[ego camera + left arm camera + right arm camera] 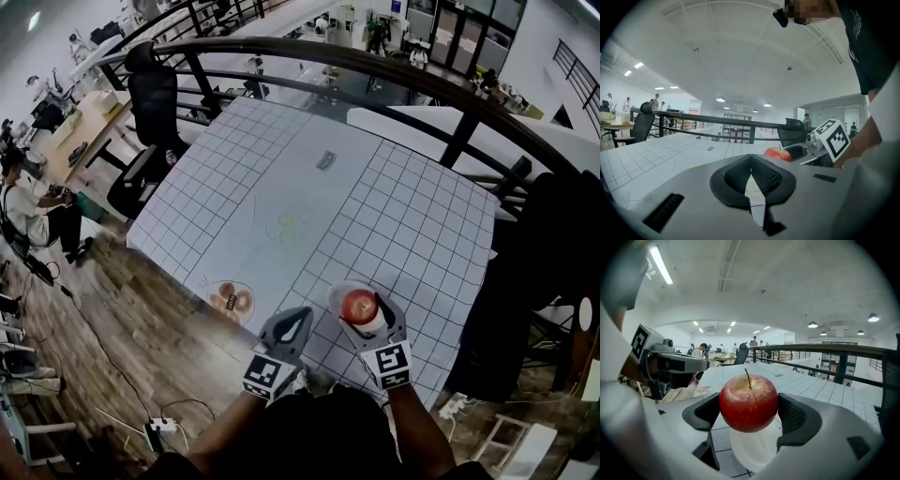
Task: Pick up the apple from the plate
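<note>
The right gripper [362, 311] clamps the red apple [748, 401] by its sides between its fingers [796, 416]. The white plate [754, 453] shows just beneath the fruit, at about 5 o'clock on the gridded bench [394, 216]. At the apple's 9 o'clock, the left gripper [751, 160] has its fingers pressed together with nothing between them. A second plate [232, 285] of brown food lies at its 10 o'clock.

The apple [748, 402] hides part of the plate [754, 451].
</note>
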